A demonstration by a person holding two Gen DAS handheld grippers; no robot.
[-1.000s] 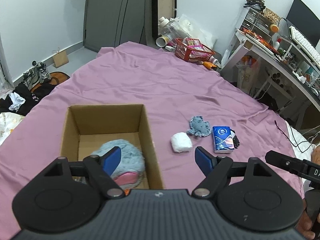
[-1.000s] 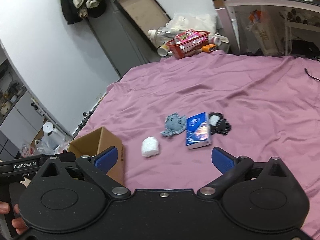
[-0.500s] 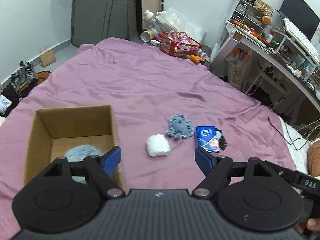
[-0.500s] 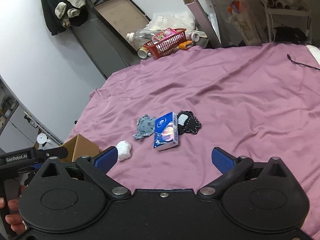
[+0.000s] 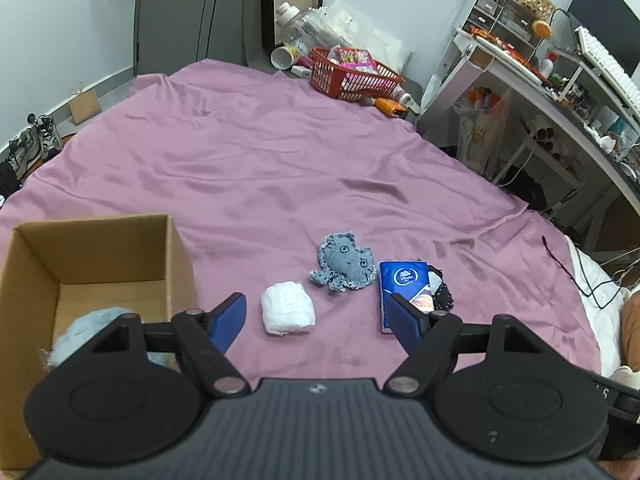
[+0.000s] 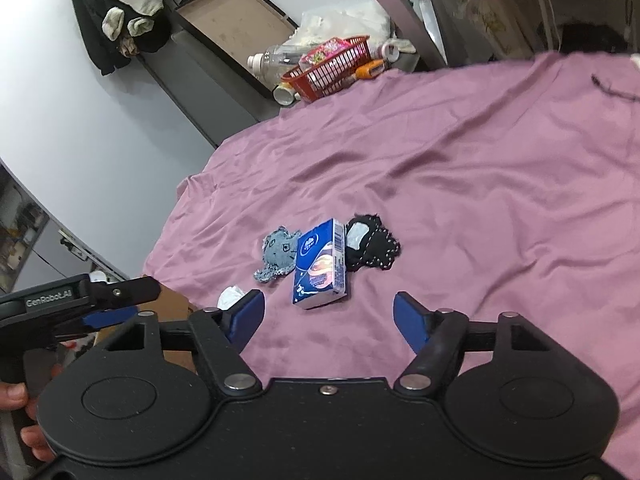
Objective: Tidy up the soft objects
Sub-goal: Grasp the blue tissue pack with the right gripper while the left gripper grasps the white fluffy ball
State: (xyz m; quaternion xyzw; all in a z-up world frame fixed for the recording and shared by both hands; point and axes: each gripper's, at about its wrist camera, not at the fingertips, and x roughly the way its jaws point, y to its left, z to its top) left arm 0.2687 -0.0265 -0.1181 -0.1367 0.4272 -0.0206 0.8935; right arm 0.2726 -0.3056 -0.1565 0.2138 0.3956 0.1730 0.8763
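left wrist: our left gripper (image 5: 320, 316) is spread wide and empty; the white rolled cloth bundle (image 5: 287, 313) lies just ahead between the fingers, right of the brown cardboard box (image 5: 100, 252).
right wrist: our right gripper (image 6: 329, 317) is also spread and empty; the blue tissue pack (image 6: 320, 269) sits straight ahead, long axis pointing away.
nearer: we judge left for the bundle.

A: What surrounds the bed?
B: Pale walls (image 5: 60, 20), a dark grey wardrobe (image 5: 192, 12), and a cluttered white desk (image 5: 532, 80) on the right.
A: And past the far edge?
B: A red basket (image 5: 352, 74); sneakers (image 5: 36, 146) lie on the floor at left.
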